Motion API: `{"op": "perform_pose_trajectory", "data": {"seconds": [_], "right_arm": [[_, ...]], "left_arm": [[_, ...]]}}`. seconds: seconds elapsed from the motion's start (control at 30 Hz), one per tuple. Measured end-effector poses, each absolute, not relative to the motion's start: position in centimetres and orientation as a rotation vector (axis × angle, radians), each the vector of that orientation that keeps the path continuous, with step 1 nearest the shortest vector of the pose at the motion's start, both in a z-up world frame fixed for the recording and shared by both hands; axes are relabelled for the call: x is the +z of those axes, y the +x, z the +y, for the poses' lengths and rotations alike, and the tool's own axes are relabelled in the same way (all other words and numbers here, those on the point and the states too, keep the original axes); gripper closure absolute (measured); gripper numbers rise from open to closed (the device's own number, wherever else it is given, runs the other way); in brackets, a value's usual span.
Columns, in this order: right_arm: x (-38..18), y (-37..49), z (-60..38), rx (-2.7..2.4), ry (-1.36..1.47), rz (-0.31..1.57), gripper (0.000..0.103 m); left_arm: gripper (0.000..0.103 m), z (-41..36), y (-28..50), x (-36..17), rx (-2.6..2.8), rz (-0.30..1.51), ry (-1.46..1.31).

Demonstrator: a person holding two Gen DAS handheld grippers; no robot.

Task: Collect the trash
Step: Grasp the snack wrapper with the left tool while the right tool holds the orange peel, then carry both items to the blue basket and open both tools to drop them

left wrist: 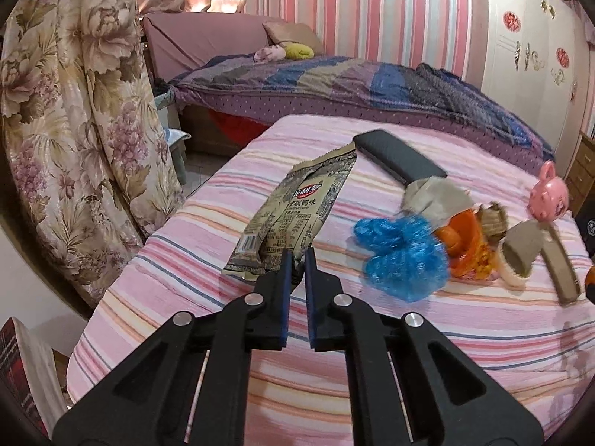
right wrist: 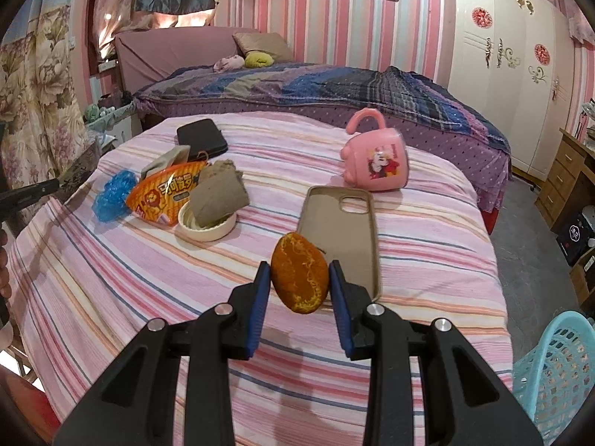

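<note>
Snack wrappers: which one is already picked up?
The beige printed wrapper, pinched in the left gripper. The orange lion wrapper lies on the bed among the clutter.

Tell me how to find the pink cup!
Look at the striped bedspread in the right wrist view, towards its far edge near the purple bed. The pink cup lies tipped on its side just beyond the phone case. It is the only pink thing there, with a looped handle and a cartoon picture.
</note>
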State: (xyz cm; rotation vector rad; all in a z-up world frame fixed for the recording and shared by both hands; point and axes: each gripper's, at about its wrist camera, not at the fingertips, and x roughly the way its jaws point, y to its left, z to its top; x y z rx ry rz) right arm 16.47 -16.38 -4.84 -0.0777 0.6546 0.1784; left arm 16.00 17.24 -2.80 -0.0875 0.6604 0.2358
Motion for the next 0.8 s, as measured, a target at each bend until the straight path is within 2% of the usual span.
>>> {"op": "perform_pose_trajectory", "data": {"seconds": [0.8], "right_arm": [[-1.9,11.5,-25.5,0.086,-0.046,0.595,0.071]], "left_arm": [[0.098,-1.1,11.7,0.5,-0.008,0.628,0.027]]}}
